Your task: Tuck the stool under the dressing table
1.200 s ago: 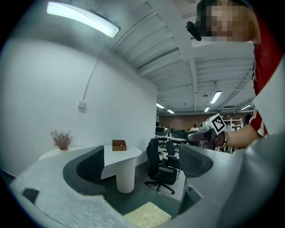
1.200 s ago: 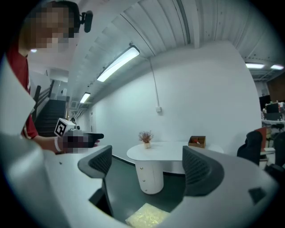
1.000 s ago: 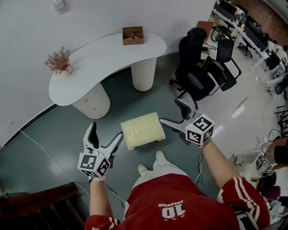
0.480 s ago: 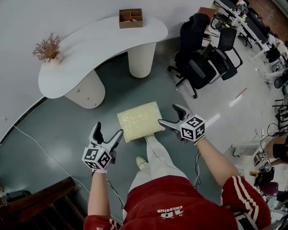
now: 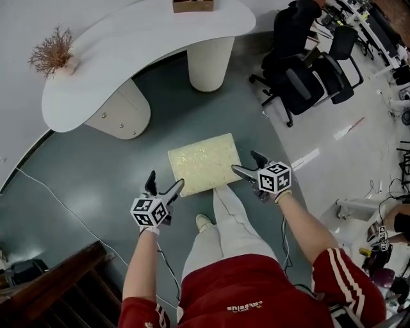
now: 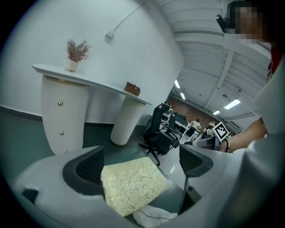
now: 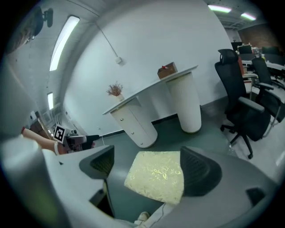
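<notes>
A low stool with a cream patterned cushion stands on the grey-green floor, in front of the white curved dressing table and apart from it. My left gripper is open at the stool's near left corner. My right gripper is open at its near right edge; its jaws have just been closing a little, and no pad presses on the stool. In the left gripper view the stool lies low between the jaws of the left gripper. In the right gripper view the stool lies ahead of the right gripper.
The table stands on two round white pedestals, with a brown box and a dried plant on top. Black office chairs stand at the right. A person's shoe is just behind the stool. A cable runs across the floor.
Both grippers have dropped and closed in on the stool's near corners. The person has stepped one leg forward behind the stool, which has stayed in its place.
</notes>
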A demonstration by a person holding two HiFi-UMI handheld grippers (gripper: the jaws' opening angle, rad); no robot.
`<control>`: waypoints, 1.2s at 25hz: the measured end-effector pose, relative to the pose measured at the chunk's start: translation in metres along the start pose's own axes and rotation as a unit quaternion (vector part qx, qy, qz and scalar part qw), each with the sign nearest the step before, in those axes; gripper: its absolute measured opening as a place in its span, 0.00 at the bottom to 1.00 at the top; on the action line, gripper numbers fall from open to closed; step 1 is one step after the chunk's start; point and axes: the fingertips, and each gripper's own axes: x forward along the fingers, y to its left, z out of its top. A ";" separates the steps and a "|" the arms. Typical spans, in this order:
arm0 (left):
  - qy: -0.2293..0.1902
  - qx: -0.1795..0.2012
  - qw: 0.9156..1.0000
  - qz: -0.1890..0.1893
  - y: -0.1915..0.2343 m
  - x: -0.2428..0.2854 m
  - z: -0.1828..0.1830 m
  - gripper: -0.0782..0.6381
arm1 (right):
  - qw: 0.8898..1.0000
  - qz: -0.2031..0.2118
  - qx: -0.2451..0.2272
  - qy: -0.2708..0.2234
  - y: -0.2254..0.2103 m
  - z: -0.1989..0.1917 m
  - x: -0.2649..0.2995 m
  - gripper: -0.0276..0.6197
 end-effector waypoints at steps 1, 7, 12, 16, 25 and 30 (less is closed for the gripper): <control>0.008 -0.009 1.000 0.003 0.010 0.011 -0.013 0.85 | 1.000 -0.002 0.003 0.006 -0.010 -0.008 0.011 0.73; 0.057 -0.047 0.997 0.009 0.059 0.074 -0.089 0.85 | 0.999 -0.018 0.036 0.020 -0.073 -0.051 0.075 0.74; 0.094 -0.089 0.991 0.019 0.085 0.111 -0.151 0.85 | 0.997 -0.024 0.059 0.040 -0.111 -0.098 0.111 0.75; 0.114 -0.098 0.988 0.020 0.109 0.139 -0.179 0.85 | 0.996 -0.031 0.060 0.059 -0.141 -0.121 0.139 0.76; 0.120 -0.166 0.978 0.035 0.143 0.181 -0.229 0.85 | 0.992 -0.009 0.101 0.074 -0.181 -0.157 0.187 0.82; 0.112 -0.185 0.976 0.033 0.151 0.194 -0.231 0.86 | 0.990 0.021 0.111 0.087 -0.178 -0.166 0.207 0.83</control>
